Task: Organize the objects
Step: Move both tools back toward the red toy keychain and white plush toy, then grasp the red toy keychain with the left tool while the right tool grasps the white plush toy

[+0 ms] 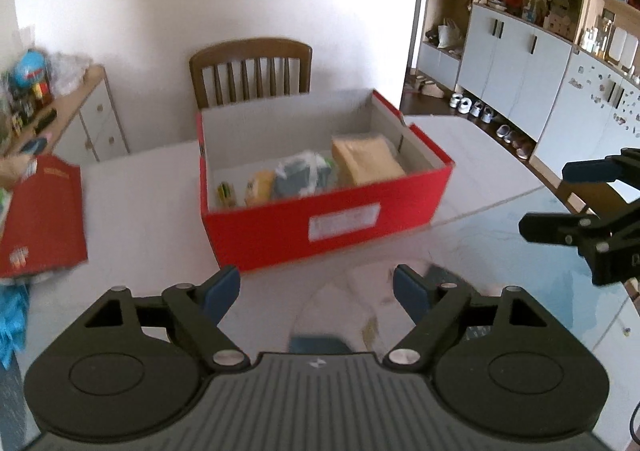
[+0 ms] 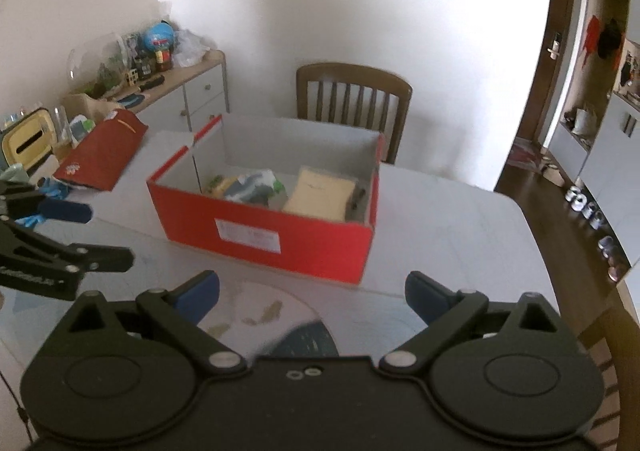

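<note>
Both the left tongs [image 1: 316, 291] and right tongs [image 2: 312, 295] hang wide open and empty just short of the red shoebox [image 1: 320, 227], which looks like light, bendy cardboard best pinched at a sidewall rim.

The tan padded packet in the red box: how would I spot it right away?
Find the open red cardboard box on the white table, in front of the brown wooden chair. The flat tan padded packet leans at the box's right end. It is the biggest, palest item there, beside a crumpled clear plastic bag.

A red box [image 1: 320, 227] with a white label [image 1: 344, 221], beside a brown chair [image 1: 250, 67].
</note>
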The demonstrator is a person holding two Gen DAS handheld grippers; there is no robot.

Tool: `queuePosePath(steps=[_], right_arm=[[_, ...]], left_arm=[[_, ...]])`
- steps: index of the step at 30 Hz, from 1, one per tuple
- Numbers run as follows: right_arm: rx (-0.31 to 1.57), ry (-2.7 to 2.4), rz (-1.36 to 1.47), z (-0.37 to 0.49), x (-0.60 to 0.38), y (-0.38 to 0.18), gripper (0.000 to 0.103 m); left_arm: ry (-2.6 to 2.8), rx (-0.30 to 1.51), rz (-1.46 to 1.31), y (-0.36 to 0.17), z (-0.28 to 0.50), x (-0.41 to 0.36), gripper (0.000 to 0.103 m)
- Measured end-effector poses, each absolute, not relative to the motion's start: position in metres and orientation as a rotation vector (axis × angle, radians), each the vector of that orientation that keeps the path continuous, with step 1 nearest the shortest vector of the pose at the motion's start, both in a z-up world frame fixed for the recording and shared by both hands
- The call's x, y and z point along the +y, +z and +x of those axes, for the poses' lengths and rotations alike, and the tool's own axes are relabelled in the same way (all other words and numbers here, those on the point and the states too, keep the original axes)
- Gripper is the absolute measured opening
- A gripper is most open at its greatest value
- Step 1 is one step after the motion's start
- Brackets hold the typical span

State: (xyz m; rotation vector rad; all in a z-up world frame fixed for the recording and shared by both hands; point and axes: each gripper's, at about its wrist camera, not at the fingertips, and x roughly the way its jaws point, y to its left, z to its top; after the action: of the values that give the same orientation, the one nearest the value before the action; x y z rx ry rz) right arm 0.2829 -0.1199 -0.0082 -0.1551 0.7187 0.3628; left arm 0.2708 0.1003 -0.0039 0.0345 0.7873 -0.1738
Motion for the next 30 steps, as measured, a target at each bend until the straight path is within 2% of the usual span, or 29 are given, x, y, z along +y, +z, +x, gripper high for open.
queuePosePath(steps=[5,9,16,30], right_arm=[[0.741,0.308,-0.165,0.272,-0.133,-0.028,0.1],[0.77,0.28,-0.181,0.266,-0.142,-0.045,0.1],[0.818,0.242,-0.181,0.264,-0.15,-0.071,0.1],[0.899,0.198,-0.15,0.268,-0.164,-0.112,0.099]], left_arm=[[-0.19,0.827,0.005,-0.025,0.25,0.098,0.084],[-0.204,0.858,-0.031,-0.042,0.238,0.098,0.089],[-0.219,0.889,-0.04,-0.069,0.22,0.091,0.089],[-0.263,0.919,0.073,-0.116,0.197,0.059,0.089]])
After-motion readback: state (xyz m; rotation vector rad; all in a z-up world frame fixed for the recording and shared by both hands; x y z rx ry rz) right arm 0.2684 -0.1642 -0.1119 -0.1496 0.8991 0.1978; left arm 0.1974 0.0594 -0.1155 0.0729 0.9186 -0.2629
